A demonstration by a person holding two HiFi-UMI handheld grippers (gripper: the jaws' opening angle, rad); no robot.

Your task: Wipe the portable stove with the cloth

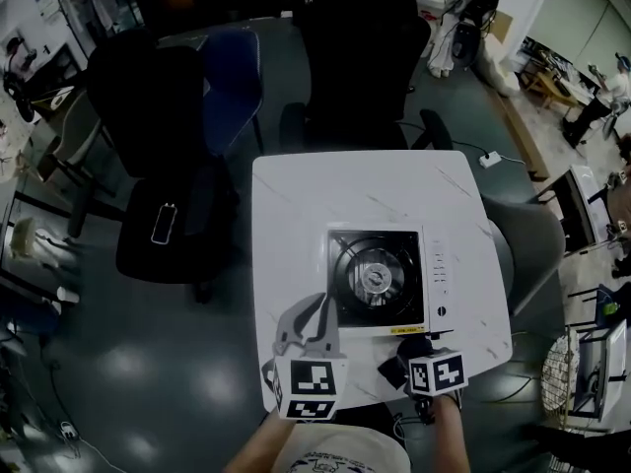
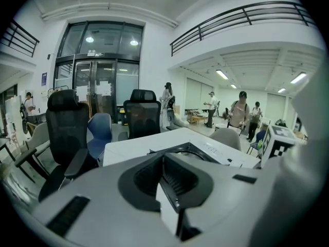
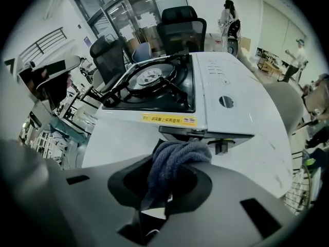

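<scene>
Head view: portable stove (image 1: 380,276) sits right of centre on the white table (image 1: 296,205); left gripper (image 1: 315,305) is near its front-left corner, right gripper (image 1: 412,351) at its front edge.
Left gripper view: jaws pressed together, nothing between.
Right gripper view: jaws clamped on the blue-grey cloth (image 3: 175,161) — bunched just before the stove's front.

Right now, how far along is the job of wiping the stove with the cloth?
Done: the cloth is picked up and clamped in the right hand-held gripper. In hand: it sits just short of the portable stove, at the front edge, not visibly touching. Left: all of the wiping. The left hand-held gripper holds nothing, off the stove's near corner.
</scene>
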